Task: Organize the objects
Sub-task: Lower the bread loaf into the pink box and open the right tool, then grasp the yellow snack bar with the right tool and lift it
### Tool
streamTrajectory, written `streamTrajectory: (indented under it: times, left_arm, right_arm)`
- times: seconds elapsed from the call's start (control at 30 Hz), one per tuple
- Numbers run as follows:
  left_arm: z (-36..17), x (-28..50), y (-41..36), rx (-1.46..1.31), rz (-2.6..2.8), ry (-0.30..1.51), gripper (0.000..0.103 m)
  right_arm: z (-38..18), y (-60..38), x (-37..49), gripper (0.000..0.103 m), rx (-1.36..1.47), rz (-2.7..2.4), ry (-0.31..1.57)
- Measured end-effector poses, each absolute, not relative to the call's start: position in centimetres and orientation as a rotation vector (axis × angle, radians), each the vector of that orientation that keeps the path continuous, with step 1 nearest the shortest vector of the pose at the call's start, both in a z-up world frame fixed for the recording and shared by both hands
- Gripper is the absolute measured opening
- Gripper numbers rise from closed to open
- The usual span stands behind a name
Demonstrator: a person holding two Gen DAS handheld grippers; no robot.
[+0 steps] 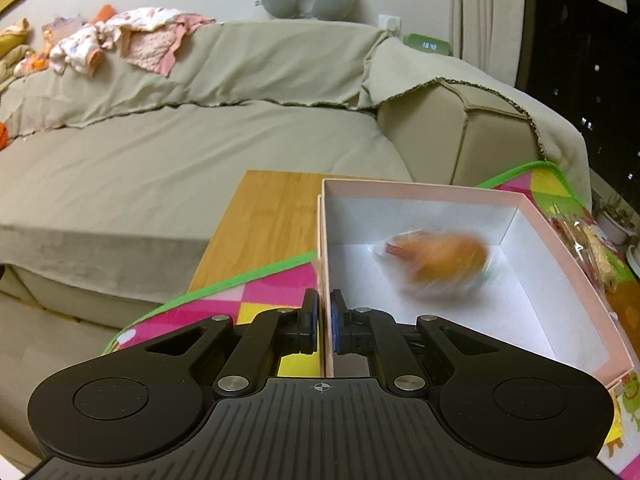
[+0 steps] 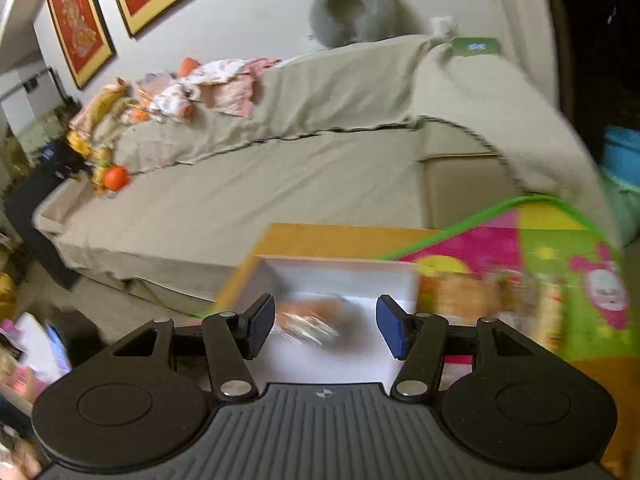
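Bread in its clear wrapper (image 1: 436, 262) lies inside the pink box (image 1: 568, 264), whose wall the left gripper (image 1: 325, 322) pinches while the right gripper (image 2: 325, 328) hangs half-open, empty; a tug could tip it.

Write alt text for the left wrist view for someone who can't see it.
The left hand-held gripper is shut on the near wall of an open pink box, which holds one blurred, wrapped orange item. The box sits on a colourful mat before a beige sofa.
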State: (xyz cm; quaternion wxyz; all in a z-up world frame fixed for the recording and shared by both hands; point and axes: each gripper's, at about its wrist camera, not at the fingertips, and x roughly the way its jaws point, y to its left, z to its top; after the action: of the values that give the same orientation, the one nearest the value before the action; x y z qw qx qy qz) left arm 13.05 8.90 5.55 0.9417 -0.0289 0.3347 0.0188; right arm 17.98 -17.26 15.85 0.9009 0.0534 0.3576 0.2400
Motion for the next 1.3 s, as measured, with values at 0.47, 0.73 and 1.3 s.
streamTrajectory:
  times: [0.47, 0.73, 1.3]
  left_arm:
    - [5.6, 12.2, 9.0, -0.059, 0.016, 0.691, 0.011]
    - [5.7, 12.2, 9.3, -0.068, 0.001, 0.697, 0.011]
    - [5.5, 12.2, 10.2, -0.105, -0.011, 0.694, 0.011]
  right_arm:
    - [8.2, -22.4, 11.6, 0.056, -0.018, 0.441, 0.823]
    - [5.2, -19.4, 11.0, 0.042, -0.111, 0.444, 0.865]
    - [6.1, -20.7, 11.8, 0.038, -0.156, 0.33, 0.774]
